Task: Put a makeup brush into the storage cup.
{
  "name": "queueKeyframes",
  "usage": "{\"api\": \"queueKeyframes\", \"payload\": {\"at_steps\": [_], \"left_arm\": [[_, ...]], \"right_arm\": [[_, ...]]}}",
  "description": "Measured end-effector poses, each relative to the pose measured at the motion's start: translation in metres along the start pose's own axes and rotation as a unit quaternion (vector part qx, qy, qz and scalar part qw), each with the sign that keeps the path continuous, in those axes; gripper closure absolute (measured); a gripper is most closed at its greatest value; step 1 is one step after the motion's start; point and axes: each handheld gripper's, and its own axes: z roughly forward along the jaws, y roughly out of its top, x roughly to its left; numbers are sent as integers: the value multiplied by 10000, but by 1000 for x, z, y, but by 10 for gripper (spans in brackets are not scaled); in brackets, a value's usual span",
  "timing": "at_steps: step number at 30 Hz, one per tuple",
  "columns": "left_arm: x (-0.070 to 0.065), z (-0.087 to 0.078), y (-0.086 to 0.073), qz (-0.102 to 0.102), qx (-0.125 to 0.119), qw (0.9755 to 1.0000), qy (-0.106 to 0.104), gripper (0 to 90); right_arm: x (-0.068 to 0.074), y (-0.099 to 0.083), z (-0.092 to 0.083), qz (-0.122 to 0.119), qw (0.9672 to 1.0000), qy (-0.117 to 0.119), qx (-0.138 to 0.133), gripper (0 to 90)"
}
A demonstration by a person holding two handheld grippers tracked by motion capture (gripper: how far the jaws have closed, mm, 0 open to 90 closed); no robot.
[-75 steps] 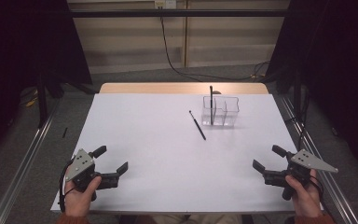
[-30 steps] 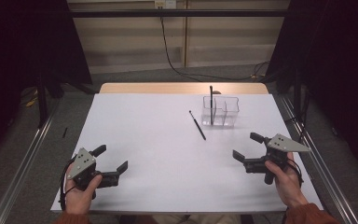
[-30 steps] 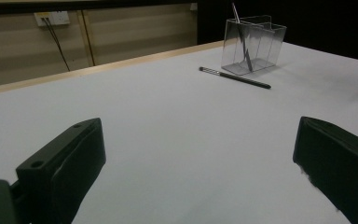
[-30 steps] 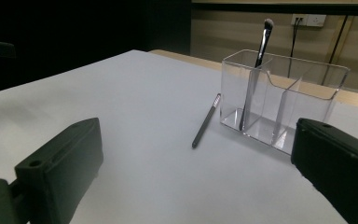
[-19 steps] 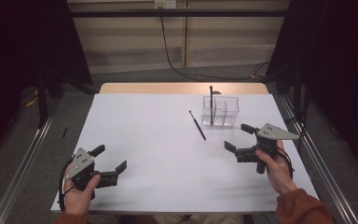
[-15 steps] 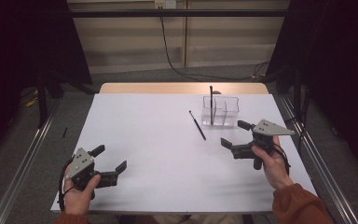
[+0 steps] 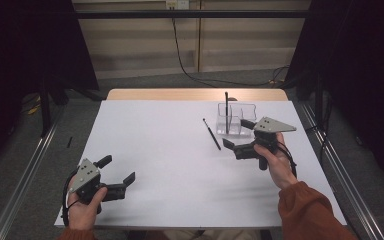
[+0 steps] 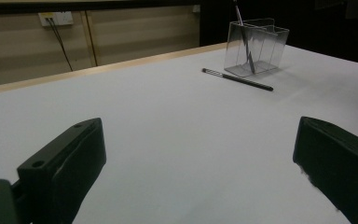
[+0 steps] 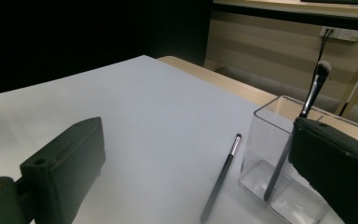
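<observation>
Thin dark makeup brush (image 7: 211,133) lies flat just beside clear holder (image 7: 236,119)

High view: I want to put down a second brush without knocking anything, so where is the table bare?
The table is bare between the left gripper and the loose brush, and along its far-left edge. It is crowded at the far right, where the clear holder, that brush and the right gripper sit close together.
</observation>
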Motion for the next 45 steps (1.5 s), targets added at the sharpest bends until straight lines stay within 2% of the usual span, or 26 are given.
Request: {"api": "queueKeyframes", "payload": {"at_steps": [17, 27, 31, 40, 45], "left_arm": [[0, 0, 0, 10, 8, 10000, 4, 24], [0, 0, 0, 14, 24, 10000, 8, 24], [0, 0, 0, 22, 29, 10000, -11, 24], [0, 0, 0, 39, 46, 10000, -7, 24], [0, 1, 0, 33, 62, 10000, -9, 24]], "right_arm": [[1, 10, 33, -40, 9998, 58, 165, 30], [3, 13, 45, 50, 9985, 121, 536, 33], [2, 12, 47, 17, 9963, 144, 848, 29], [-8, 8, 49, 154, 9920, 160, 1244, 36], [-9, 5, 52, 173, 9868, 277, 1584, 42]]}}
